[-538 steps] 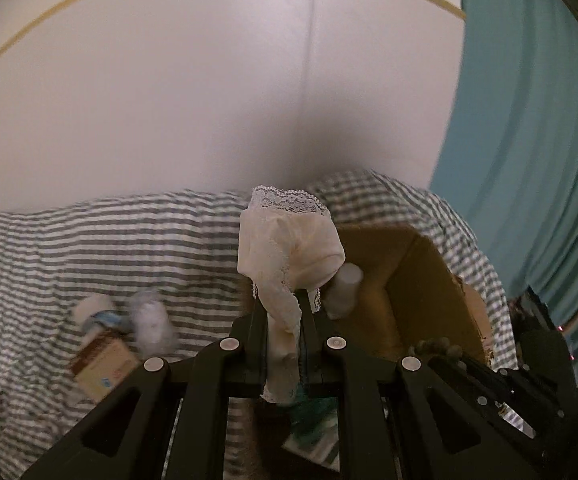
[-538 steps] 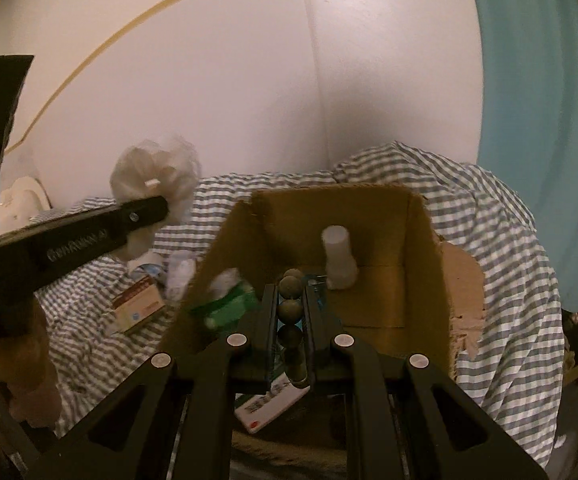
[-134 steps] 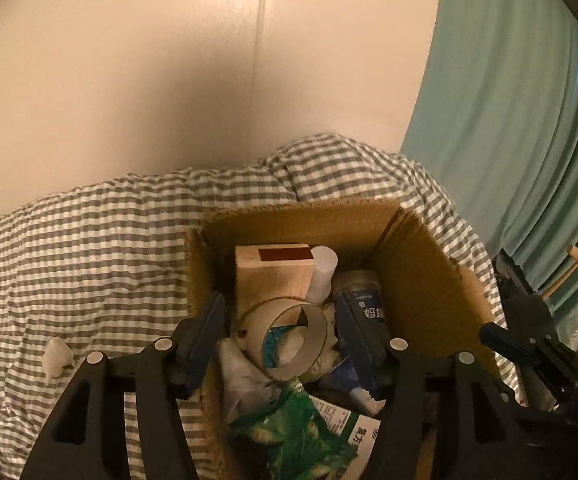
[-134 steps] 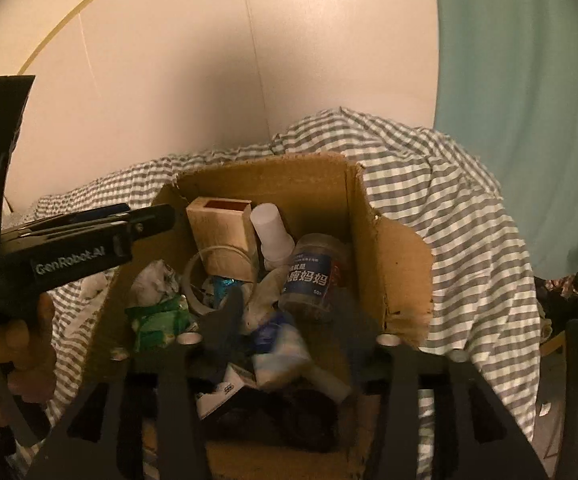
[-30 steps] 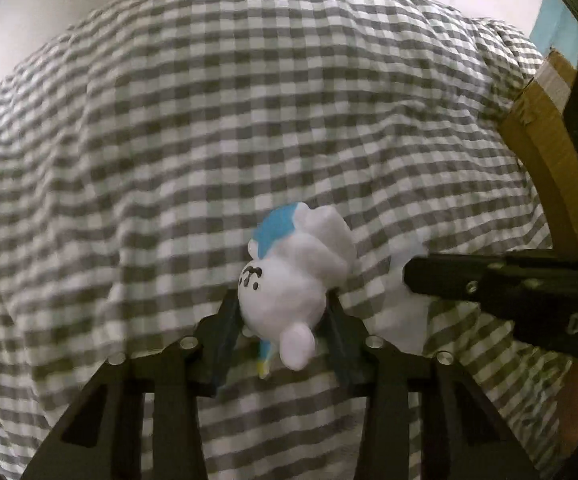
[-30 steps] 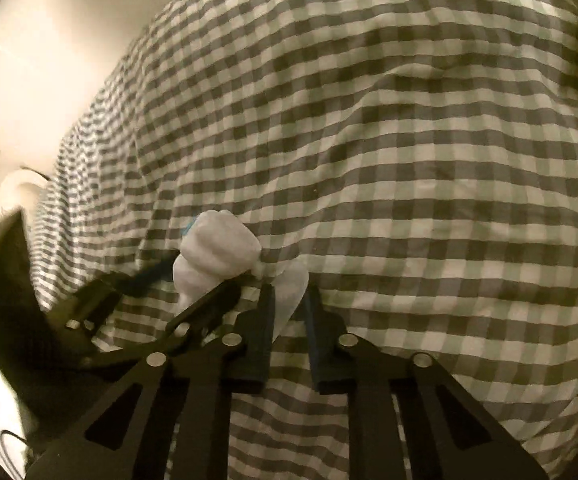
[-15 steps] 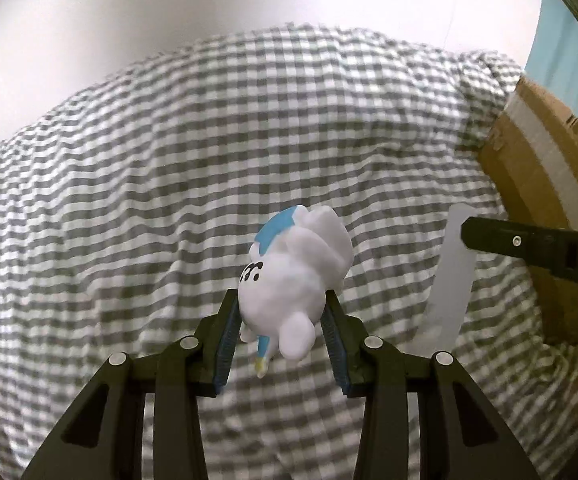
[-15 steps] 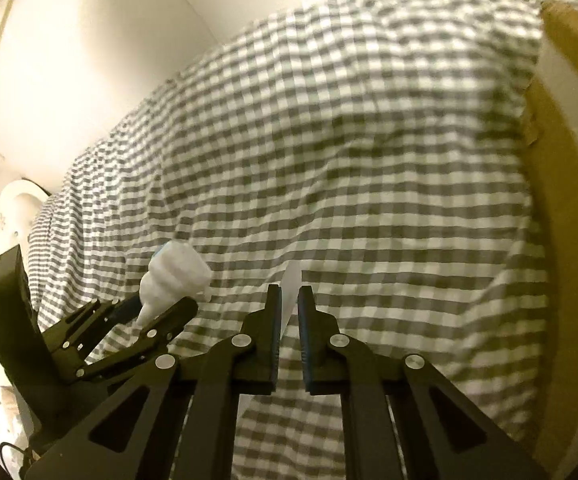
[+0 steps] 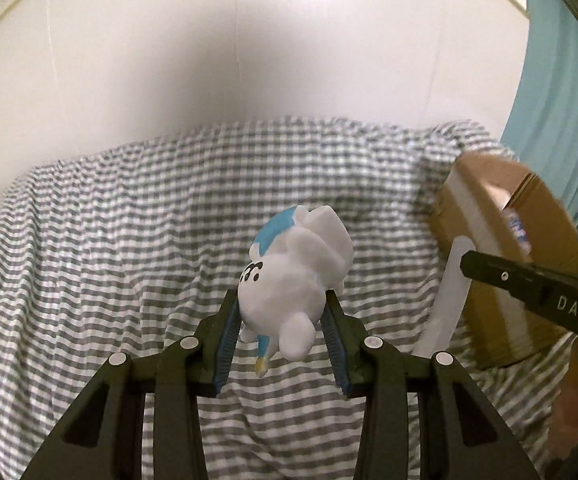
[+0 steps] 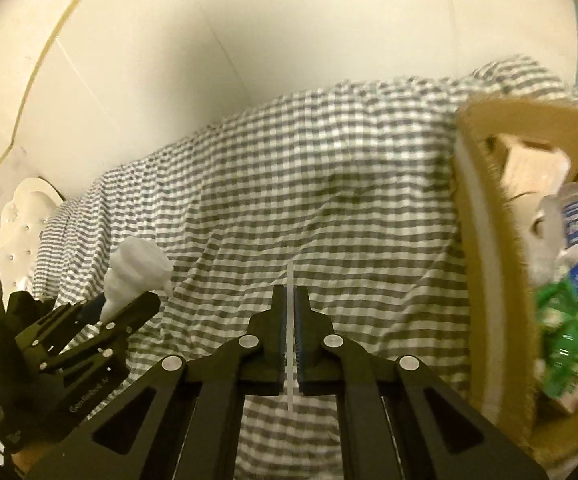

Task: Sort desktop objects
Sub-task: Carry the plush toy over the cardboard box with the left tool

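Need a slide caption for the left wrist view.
Left gripper clamps a white-and-blue toy figure above the checked cloth; right gripper holds a flat white strip near the cardboard box.
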{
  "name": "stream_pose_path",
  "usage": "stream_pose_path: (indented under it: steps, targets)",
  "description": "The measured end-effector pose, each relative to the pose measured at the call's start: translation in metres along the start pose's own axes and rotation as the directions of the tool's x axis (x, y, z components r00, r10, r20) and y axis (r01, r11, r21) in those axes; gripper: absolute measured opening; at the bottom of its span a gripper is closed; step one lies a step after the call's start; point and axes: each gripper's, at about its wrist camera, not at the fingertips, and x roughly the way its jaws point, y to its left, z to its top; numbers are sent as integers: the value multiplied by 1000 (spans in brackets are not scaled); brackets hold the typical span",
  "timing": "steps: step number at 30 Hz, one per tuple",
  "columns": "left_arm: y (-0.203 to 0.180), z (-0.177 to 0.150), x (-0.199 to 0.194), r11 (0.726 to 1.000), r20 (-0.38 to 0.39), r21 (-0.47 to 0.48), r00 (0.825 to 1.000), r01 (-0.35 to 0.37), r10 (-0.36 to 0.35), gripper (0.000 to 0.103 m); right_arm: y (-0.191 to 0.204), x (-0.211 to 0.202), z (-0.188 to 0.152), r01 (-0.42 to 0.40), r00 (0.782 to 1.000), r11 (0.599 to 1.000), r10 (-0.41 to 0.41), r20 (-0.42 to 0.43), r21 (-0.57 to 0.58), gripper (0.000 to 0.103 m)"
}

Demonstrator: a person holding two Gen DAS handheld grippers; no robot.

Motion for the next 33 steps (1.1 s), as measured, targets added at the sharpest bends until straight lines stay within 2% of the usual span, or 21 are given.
stream_pose_path:
  steps: [9,16,21,24,33]
  targets:
    - [-36,21,-72,999,126,-28,992,17,-13,41,-1,-82,2,9,991,999,-5,132,-31,3]
    - [-56,29,-120,998,196,-50,980,48,-37,41,-4,-144,8,13,970,999,0,243,-52,3]
    - [-72,35,-148,997,260,-53,964,63,-47,41,-12,-180,12,28,954,998,-9,299,-61,3]
    - [-91,39,-154,998,283,-36,958,52,-40,41,-23,-199,13,36,943,998,-16,331,-54,3]
    - [-138,48,-158,994,317,-21,944,105,-93,41,-66,-250,20,115,902,992,-86,422,-43,3]
